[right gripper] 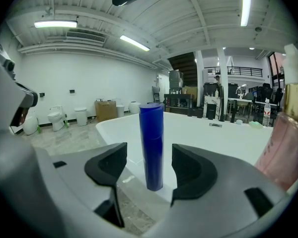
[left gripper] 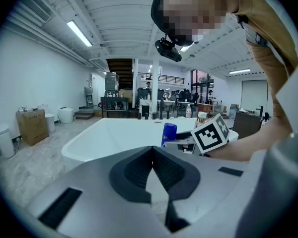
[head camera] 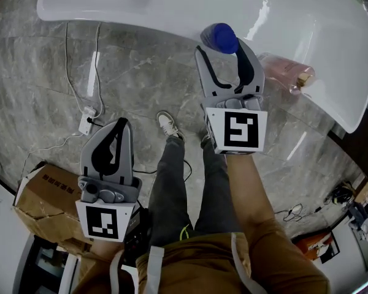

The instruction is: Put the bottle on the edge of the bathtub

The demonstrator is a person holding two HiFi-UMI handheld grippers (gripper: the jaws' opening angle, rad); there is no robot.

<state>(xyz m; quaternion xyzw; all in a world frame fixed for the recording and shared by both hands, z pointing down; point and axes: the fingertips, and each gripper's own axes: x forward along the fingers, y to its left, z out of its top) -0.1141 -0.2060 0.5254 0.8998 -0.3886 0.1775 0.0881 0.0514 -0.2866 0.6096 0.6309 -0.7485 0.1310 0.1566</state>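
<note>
1. right gripper (head camera: 224,49): tongs spread. the right gripper view shows a clear gap on each side between the pads and the blue bottle (right gripper: 152,145), so nothing is pinched.
2. blue bottle (head camera: 222,38): upright on the white rim of the bathtub (head camera: 110,14), between the right jaws and at 12 o'clock of that gripper's marker cube in the head view. its foot sits close to the rim's outer lip (near edge in the right gripper view).
3. pink bottle (head camera: 288,73): on the same rim, at about 4 o'clock of the blue bottle and apart from it. it appears large at 3 o'clock in the right gripper view (right gripper: 283,143).
4. left gripper (head camera: 119,125): tongs pressed together tip to tip, holding nothing, at about 8 o'clock of the right gripper, over the marble floor (head camera: 37,72) and well clear of the tub.
5. cardboard box (head camera: 40,201): on the floor at 9 o'clock of the left gripper.
</note>
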